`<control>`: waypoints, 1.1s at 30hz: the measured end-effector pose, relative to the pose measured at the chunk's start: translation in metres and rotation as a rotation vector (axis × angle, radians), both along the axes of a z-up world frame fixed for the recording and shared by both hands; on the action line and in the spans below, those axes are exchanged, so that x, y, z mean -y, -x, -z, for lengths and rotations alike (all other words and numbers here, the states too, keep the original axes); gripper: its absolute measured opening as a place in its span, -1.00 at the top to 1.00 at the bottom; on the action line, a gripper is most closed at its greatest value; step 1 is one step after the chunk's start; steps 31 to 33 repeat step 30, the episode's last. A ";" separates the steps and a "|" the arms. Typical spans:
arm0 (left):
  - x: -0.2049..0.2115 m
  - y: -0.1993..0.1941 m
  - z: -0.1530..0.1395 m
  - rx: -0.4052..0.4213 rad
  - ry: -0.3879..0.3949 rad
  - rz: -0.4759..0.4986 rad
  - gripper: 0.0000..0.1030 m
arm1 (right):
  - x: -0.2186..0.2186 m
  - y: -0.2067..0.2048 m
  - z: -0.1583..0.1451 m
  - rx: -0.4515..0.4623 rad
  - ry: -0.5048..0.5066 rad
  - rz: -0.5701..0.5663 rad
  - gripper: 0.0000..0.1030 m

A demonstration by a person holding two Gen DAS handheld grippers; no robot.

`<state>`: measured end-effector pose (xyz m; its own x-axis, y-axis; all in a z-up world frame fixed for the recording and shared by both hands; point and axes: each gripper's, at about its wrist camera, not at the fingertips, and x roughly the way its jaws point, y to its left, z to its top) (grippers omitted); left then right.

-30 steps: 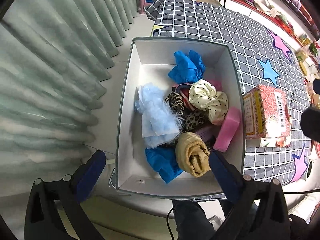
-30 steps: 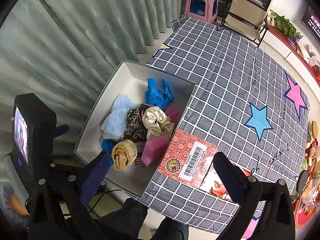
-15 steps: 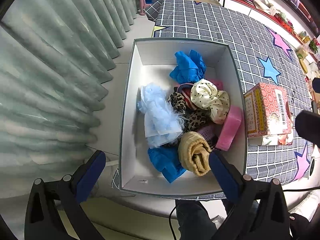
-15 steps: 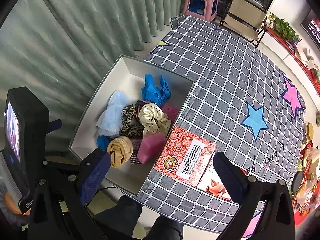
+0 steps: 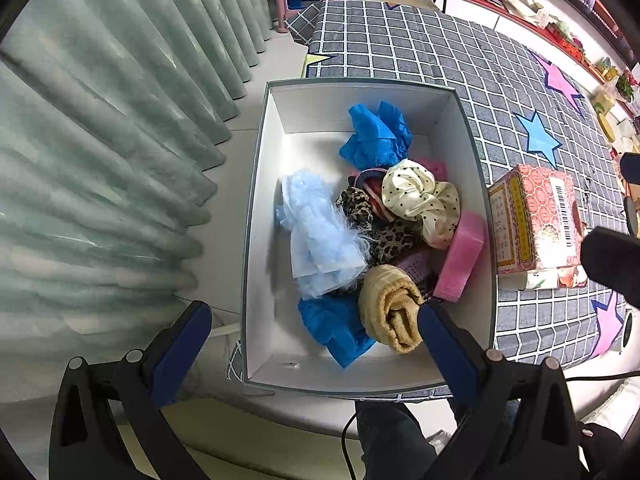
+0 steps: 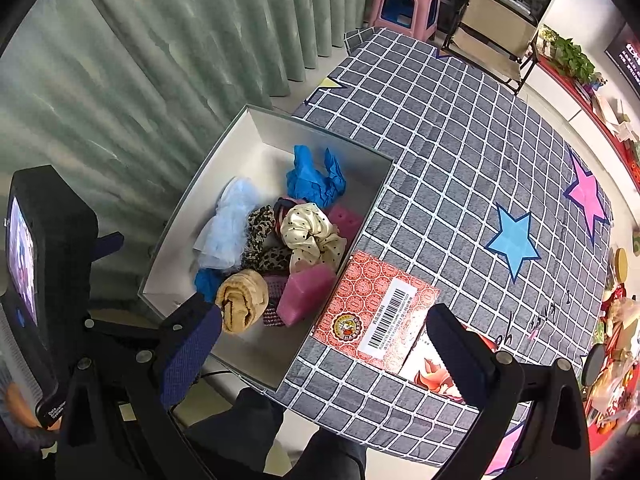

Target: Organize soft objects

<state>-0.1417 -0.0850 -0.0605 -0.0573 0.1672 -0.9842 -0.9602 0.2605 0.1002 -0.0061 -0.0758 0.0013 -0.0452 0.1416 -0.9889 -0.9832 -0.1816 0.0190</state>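
Observation:
A white open box [image 5: 264, 216] [image 6: 176, 256] stands at the table's near left corner. It holds several soft things: a tan rolled towel [image 5: 390, 308] [image 6: 242, 300], a pink sponge [image 5: 460, 256] [image 6: 306, 294], a cream dotted scrunchie [image 5: 416, 200] [image 6: 310, 232], leopard cloth [image 5: 390, 236], pale blue tulle [image 5: 316, 232] [image 6: 230, 224] and blue gloves [image 5: 376, 136] [image 6: 314, 178]. My left gripper [image 5: 312, 338] is open and empty, high above the box's near end. My right gripper [image 6: 324, 346] is open and empty, high above the red carton.
A red patterned tissue carton [image 5: 536, 220] [image 6: 378, 318] lies on the grey checked tablecloth [image 6: 440, 152] right of the box. Green curtains [image 5: 100, 140] hang at left. A pink stool [image 6: 404, 6] and a chair stand beyond the table. Clutter lies at the right edge.
Both grippers have risen slightly and drawn back; the box and carton look a little smaller and farther. Nothing in the box has moved.

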 end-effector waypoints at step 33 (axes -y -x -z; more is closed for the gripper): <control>0.005 0.006 0.002 0.113 0.019 -0.017 -0.99 | 0.003 0.005 0.006 -0.002 0.011 -0.028 -1.00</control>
